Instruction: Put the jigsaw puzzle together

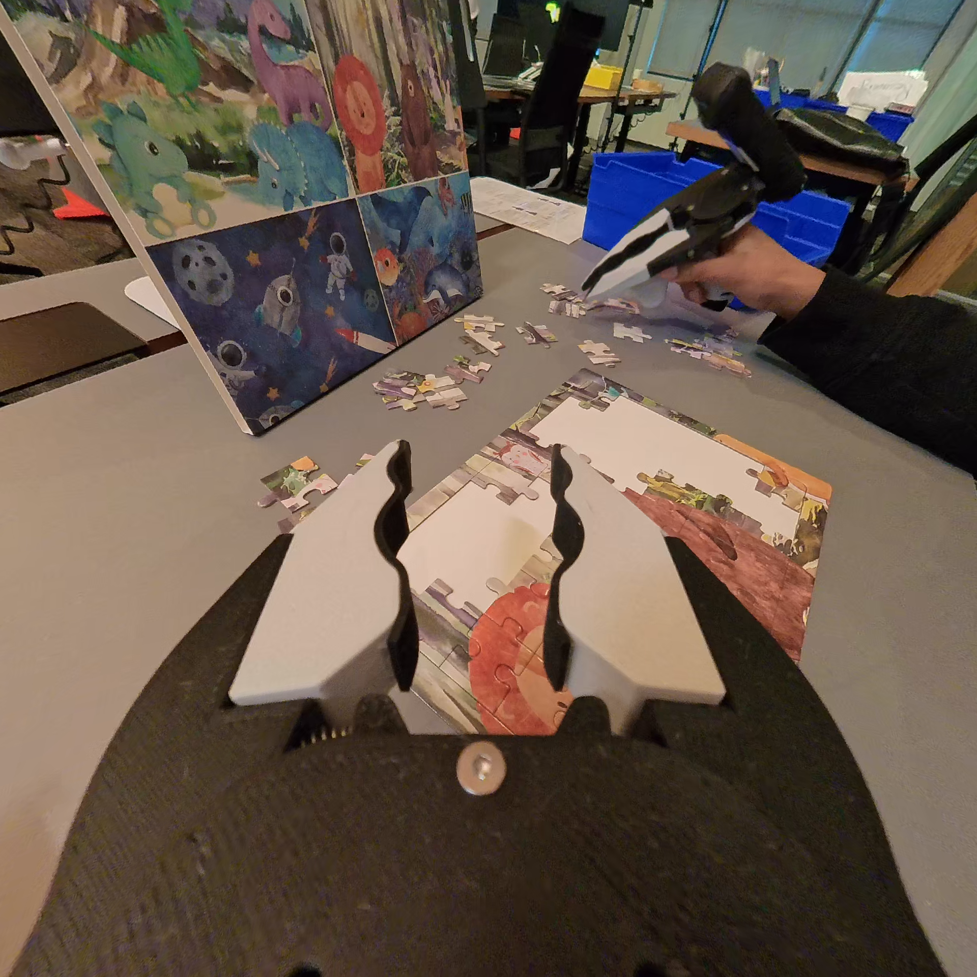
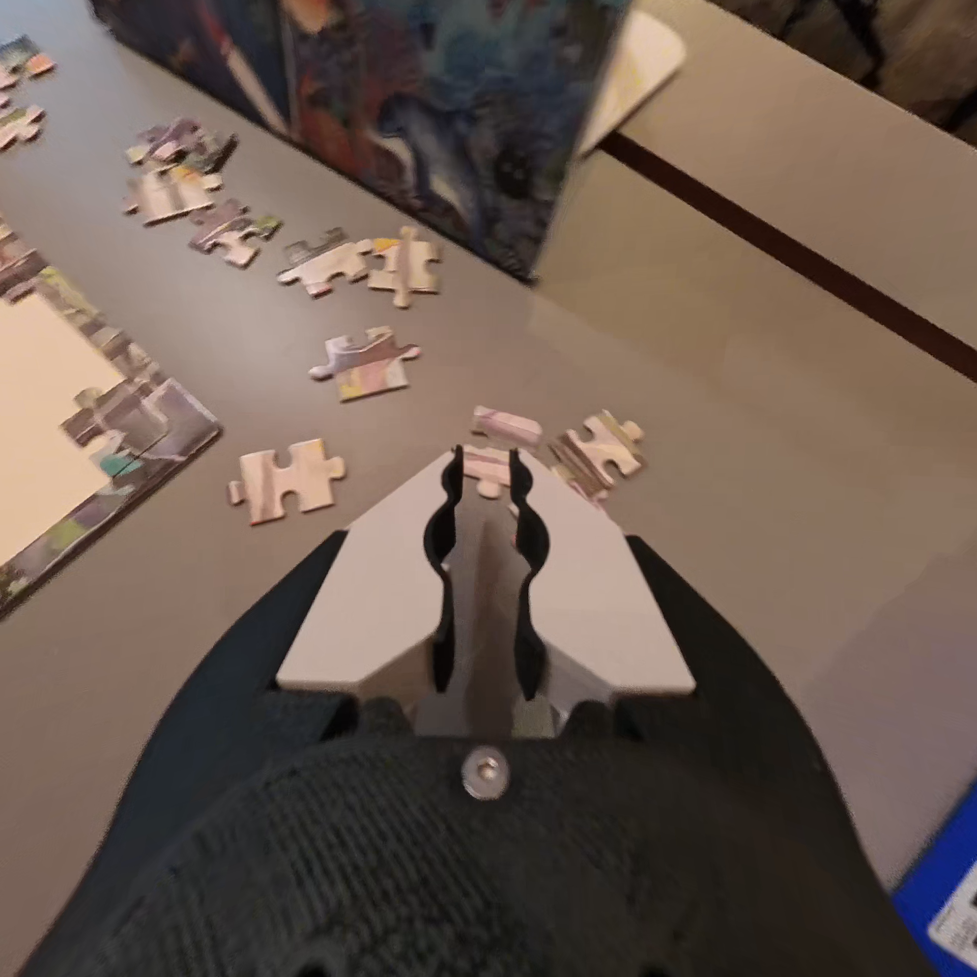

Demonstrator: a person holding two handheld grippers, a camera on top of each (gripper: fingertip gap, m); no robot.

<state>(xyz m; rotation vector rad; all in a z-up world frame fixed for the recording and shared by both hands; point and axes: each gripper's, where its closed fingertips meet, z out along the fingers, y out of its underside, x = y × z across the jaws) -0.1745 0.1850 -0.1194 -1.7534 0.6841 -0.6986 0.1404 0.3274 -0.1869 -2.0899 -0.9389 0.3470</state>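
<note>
The right gripper (image 2: 484, 460), narrowly parted, noses onto a loose piece (image 2: 489, 468) on the bench (image 2: 687, 370); low, square pinching should secure it. The left gripper (image 1: 478, 460) hovers spread over the half-built puzzle (image 1: 740, 555).

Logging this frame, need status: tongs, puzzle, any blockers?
Left tongs open, empty, over half-built puzzle. Right tongs open, tips at a loose piece, not gripped. Nothing in the way.

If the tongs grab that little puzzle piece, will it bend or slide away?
The puzzle piece between the right tongs looks like flat, stiff card, so it probably won't bend. Lying flat on the smooth grey table, it may slide before lifting.
</note>
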